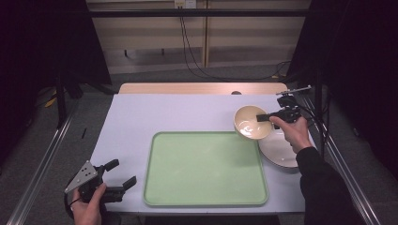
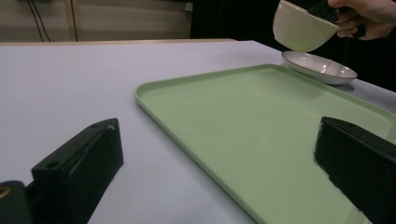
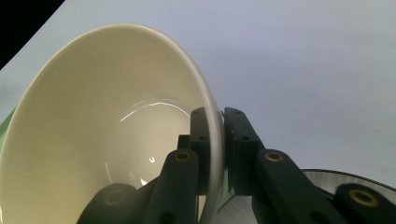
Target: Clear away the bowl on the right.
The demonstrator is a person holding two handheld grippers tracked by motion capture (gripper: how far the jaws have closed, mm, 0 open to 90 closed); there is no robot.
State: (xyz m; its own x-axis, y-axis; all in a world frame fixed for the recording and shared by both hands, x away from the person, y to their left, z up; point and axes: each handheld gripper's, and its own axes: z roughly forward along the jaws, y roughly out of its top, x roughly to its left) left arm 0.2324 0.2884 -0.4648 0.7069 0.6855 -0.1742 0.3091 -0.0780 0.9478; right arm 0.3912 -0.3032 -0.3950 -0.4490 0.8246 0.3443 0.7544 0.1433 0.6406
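Note:
A cream bowl (image 1: 251, 123) hangs in the air over the table's right side, above the near-right edge of a white plate (image 1: 280, 151). My right gripper (image 1: 264, 117) is shut on the bowl's rim, one jaw inside and one outside; in the right gripper view the wall of the bowl (image 3: 93, 140) is pinched by my right gripper (image 3: 215, 135). The left gripper view has the bowl (image 2: 301, 30) raised above the plate (image 2: 320, 67). My left gripper (image 1: 123, 174) stands open at the table's front left corner, empty, its jaws wide apart (image 2: 210, 177).
A light green tray (image 1: 206, 168) lies in the middle front of the pale table (image 1: 155, 112); its near corner sits between my left jaws' line of sight (image 2: 261, 140). A dark frame and rails flank the table. A wooden strip (image 1: 202, 88) runs along the far edge.

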